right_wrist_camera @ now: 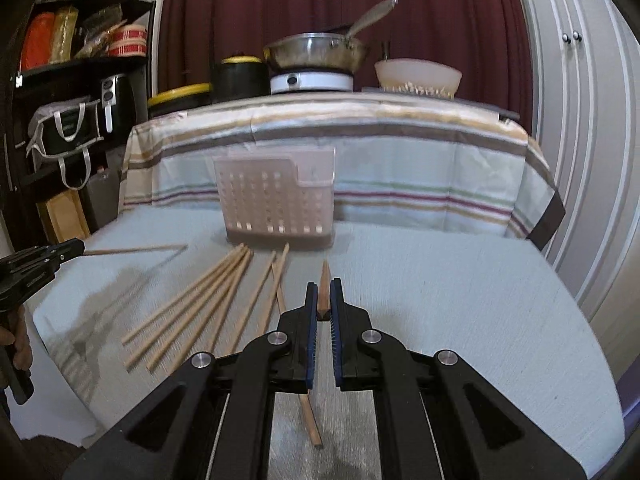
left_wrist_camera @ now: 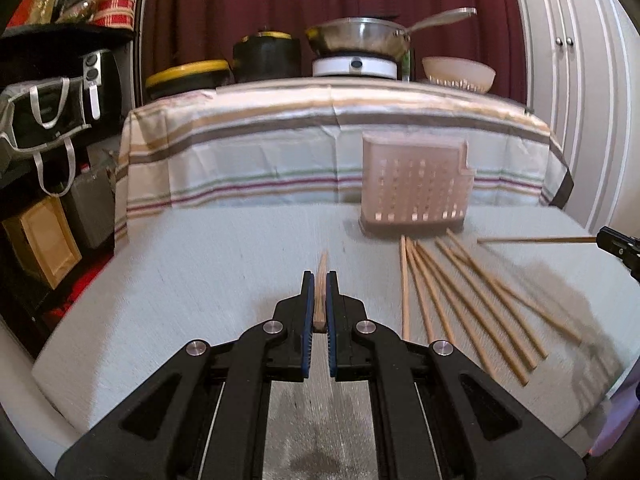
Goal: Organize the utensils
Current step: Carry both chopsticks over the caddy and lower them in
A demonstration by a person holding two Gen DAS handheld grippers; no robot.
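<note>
While the left gripper [left_wrist_camera: 319, 280] is clamping one wooden chopstick [left_wrist_camera: 321, 276] and the right gripper [right_wrist_camera: 325, 286] is clamping another chopstick [right_wrist_camera: 324, 280], loose chopsticks [left_wrist_camera: 460, 292] are lying fanned on the grey table [left_wrist_camera: 200, 280] before the perforated holder [left_wrist_camera: 416, 188].

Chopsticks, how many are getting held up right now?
2. One chopstick sits in the left hand-held gripper, a second chopstick in the right hand-held gripper. Loose chopsticks lie on the table.
</note>
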